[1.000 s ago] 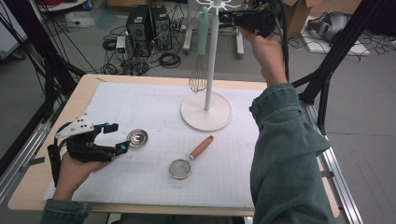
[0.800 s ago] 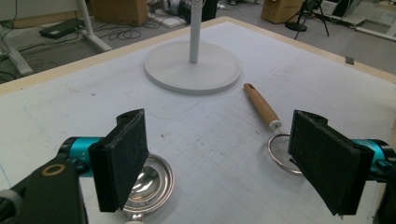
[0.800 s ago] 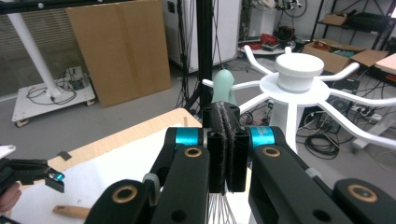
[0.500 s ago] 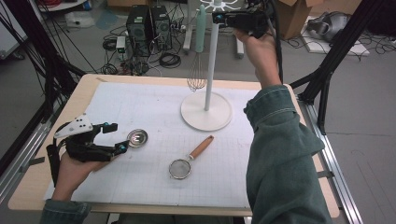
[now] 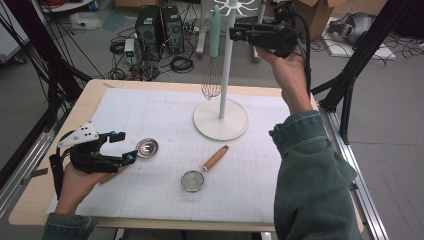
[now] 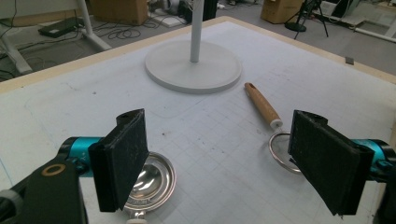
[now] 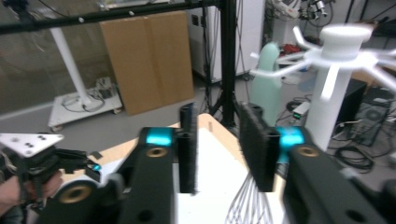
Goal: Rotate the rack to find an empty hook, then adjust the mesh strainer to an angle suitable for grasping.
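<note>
Whisk (image 5: 212, 55): hangs by its mint handle from the white stand (image 5: 221, 119), wires down. Right gripper (image 5: 239, 34): beside the stand's top, jaws just parted, nothing between them. Left gripper (image 5: 121, 146): open, empty, near small steel cup (image 5: 147, 147), well left of stand.

The right tool (image 5: 235, 31) has just opened its jaws, empty, beside the hanging whisk (image 5: 212, 60).

A grey floor (image 5: 390, 130) surrounds the wooden table (image 5: 30, 200), strewn with black cables (image 5: 182, 64) and two dark computer towers (image 5: 159, 25). Cardboard boxes (image 5: 320, 10) sit behind, and black frame struts (image 5: 357, 60) stand at both sides.
</note>
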{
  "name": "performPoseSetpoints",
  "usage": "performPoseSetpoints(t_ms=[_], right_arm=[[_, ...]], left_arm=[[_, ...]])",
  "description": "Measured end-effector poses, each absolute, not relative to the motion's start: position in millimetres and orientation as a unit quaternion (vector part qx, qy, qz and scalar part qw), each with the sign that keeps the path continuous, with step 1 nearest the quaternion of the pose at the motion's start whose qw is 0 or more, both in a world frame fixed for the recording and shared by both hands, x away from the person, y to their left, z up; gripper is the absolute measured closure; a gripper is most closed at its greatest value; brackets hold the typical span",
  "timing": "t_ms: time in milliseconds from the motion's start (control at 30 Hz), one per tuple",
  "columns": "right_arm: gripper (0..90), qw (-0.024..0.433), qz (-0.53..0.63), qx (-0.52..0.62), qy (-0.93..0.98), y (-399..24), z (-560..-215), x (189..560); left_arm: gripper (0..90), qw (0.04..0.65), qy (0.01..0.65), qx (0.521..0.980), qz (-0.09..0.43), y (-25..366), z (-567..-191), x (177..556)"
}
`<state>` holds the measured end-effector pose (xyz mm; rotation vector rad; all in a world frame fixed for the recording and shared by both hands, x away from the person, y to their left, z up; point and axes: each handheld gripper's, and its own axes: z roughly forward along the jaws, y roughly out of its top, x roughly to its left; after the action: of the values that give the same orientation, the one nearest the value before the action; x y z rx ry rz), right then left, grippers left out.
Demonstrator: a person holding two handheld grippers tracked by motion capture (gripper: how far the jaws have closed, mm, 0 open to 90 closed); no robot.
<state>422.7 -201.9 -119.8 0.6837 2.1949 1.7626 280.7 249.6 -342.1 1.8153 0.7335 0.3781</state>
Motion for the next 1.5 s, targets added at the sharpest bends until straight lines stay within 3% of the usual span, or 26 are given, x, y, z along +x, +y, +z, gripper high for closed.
performPoseSetpoints(t_ms=[267, 533, 1500], right_arm=[[42.5, 0.112, 0.589, 0.255, 0.759, -205, -147, 414], [33.1, 0.103, 0.579, 0.259, 0.766, -212, -177, 403], [23.1, 0.089, 0.558, 0.276, 0.777, -228, -269, 359]], left_arm=[[20.3, 0.543, 0.31, 0.764, 0.162, 250, -342, 281], [20.3, 0.539, 0.31, 0.767, 0.159, 249, -344, 282], [22.0, 0.532, 0.303, 0.776, 0.152, 241, -348, 283]])
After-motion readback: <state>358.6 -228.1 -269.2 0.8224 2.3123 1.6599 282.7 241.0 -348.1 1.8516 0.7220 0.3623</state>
